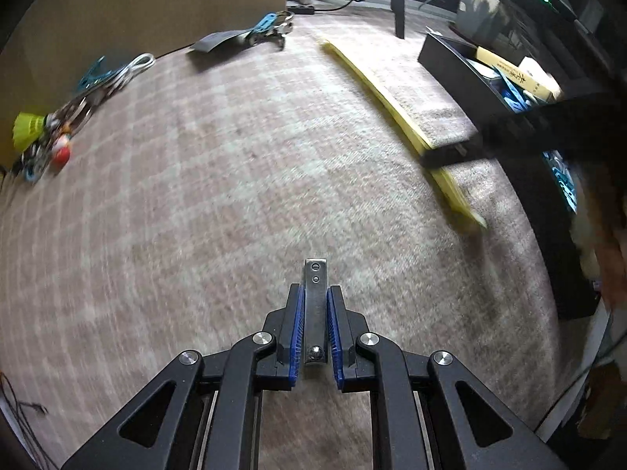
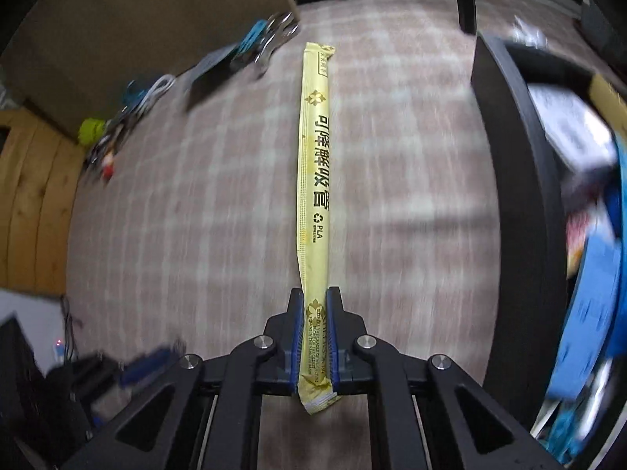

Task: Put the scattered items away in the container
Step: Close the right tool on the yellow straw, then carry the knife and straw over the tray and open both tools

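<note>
Pinkish checked carpet, black open container at 2 o'clock, already part-filled. Left gripper clamped on a flat silver metal nail clipper; right gripper clamped on the long yellow wrapped straw. Neither yet binned. Left to collect: yellow-green shuttlecock and tangled clutter at 9, blue carabiner strap at 11.

Long yellow straw packet and small metal nail clipper, black container nearby.

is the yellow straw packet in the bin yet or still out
Out. The right hand-held gripper holds the packet over the carpet, beside the bin.
</note>
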{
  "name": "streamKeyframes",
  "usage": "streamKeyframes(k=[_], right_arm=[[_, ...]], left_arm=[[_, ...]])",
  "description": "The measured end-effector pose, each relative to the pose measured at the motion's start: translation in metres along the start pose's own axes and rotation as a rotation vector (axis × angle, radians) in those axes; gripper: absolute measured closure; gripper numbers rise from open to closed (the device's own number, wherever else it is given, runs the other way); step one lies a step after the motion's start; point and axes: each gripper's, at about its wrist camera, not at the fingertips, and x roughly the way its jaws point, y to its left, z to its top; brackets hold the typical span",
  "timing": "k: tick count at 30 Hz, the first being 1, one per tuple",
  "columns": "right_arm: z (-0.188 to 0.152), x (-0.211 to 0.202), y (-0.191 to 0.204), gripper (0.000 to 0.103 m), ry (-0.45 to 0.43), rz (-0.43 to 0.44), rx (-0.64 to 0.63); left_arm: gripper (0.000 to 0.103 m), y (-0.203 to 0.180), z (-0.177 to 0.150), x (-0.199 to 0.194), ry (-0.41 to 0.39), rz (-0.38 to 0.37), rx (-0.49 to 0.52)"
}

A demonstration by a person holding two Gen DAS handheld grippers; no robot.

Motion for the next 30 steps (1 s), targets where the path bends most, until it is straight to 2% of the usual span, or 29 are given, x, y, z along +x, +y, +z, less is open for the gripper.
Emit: streamKeyframes(k=[8,15,21,30], right_arm=[[-0.053,-0.026,-0.002,0.093,-0.010,0.062,-0.009],[-0.084,-0.074,-0.014,0.093,-0.082,0.135,0.003],[-0.104,-0.122,-0.049,0.093,-0.158,0.144,0.051],[-0.139,-0.183,-0.131,0.093,-0.236,0.037,0.146]], left_arm=[[0.090,0.000,-0.015,-0.016,-0.017,-0.041,-0.100],[0.090,-0.024,-0.002,-0.042,-0.065,-0.070,-0.099],[0.090,-0.076,0.024,-0.057,-0.101,-0.122,-0.044],[0.090,-0.177,0.060,-0.050,-0.100,-0.202,0.066]])
